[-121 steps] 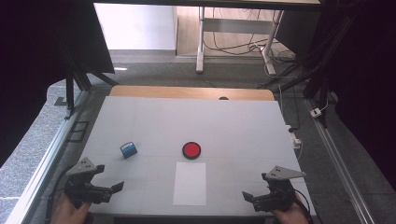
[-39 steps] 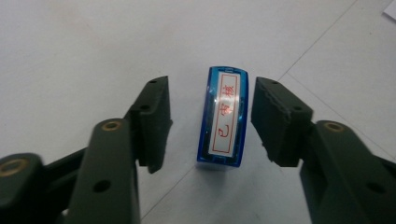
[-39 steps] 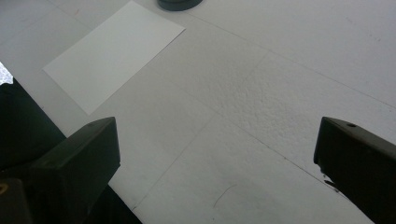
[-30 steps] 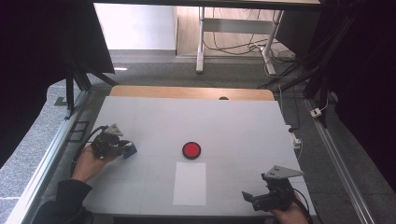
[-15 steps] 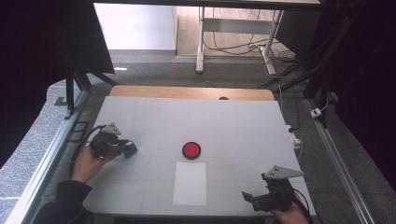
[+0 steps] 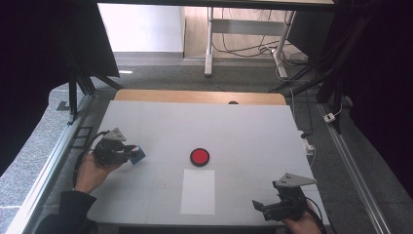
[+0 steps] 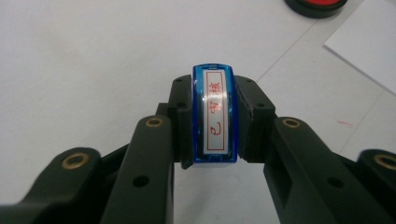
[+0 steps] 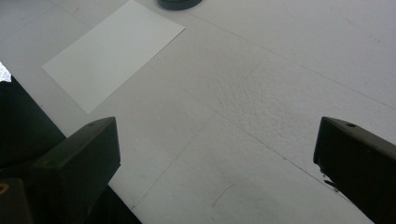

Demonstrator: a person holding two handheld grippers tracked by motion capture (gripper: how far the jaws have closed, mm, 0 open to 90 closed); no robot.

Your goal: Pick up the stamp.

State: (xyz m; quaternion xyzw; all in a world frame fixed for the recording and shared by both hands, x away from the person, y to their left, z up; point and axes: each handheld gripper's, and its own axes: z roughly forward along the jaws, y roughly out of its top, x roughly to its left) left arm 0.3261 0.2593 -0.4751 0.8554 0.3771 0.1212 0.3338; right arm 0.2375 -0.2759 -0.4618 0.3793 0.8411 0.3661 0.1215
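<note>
Between the pads of the left claw point(image 7: 215, 121) sits a blue stamp point(image 7: 215, 116); its white label carries three red Chinese characters in a red frame, reading 已审核.

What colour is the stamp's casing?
Blue on the stamp, clearest in the left gripper view.

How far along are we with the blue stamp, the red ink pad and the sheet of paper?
Done: the left gripper is shut on the blue plastic stamp with the red-lettered label. In hand: it holds the stamp at the table's left, apart from the round red ink pad. Left: the white paper sheet looks blank, so inking and stamping probably remain. The right gripper rests open.
</note>
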